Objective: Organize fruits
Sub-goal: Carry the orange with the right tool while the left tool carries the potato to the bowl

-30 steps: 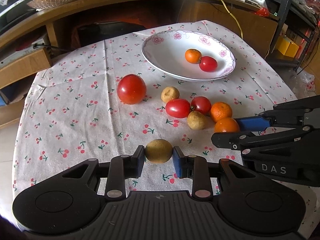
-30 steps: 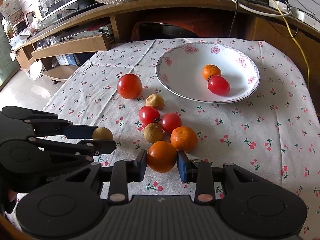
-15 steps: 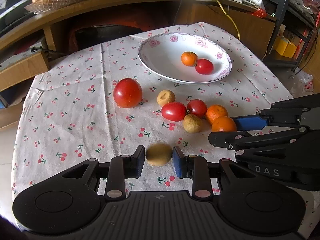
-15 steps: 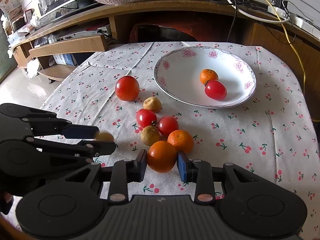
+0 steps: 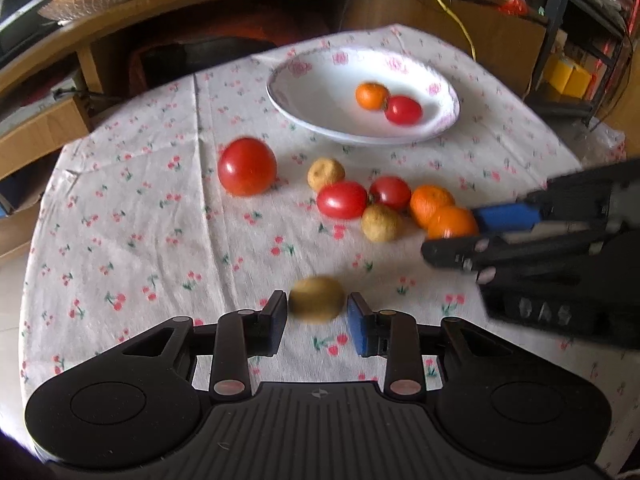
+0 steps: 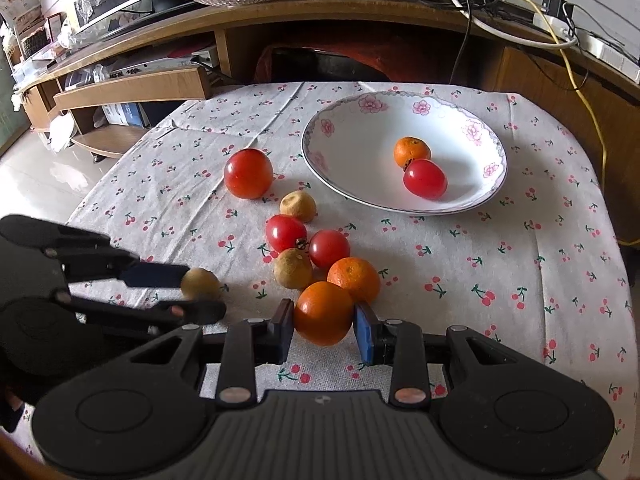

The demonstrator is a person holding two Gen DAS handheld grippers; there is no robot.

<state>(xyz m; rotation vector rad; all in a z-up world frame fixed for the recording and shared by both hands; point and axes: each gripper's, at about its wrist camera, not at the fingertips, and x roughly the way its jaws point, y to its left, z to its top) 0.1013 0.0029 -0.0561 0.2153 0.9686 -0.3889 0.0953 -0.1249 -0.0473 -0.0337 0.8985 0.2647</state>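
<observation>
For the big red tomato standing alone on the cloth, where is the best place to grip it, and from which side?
Probably grip the big red tomato across its widest middle, coming from the near side. It is round and smooth, and the cloth around it lies bare.

Both wrist cams sit low and close, looking forward across the table. They share the plate (image 5: pixel 444 120) (image 6: pixel 316 160) and scattered fruit.
</observation>
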